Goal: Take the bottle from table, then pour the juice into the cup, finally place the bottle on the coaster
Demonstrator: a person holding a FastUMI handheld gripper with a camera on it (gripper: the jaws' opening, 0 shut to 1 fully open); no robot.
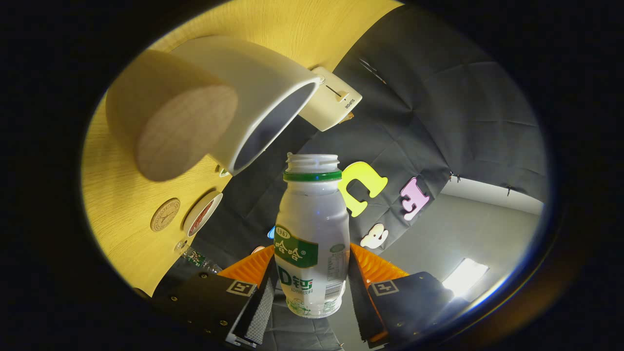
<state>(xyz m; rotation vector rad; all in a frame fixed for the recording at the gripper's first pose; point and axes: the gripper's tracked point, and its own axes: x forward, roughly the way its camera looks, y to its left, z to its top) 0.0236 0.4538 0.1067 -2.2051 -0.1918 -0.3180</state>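
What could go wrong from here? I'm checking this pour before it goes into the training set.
1. The bottle's uncapped mouth sits beside the white cup's rim, not inside it, so juice may spill onto the table.
2. The gripper holds the bottle low on its body while tipped, so it could slip or pivot.
3. The bottle neck is close to the cup and might knock it.
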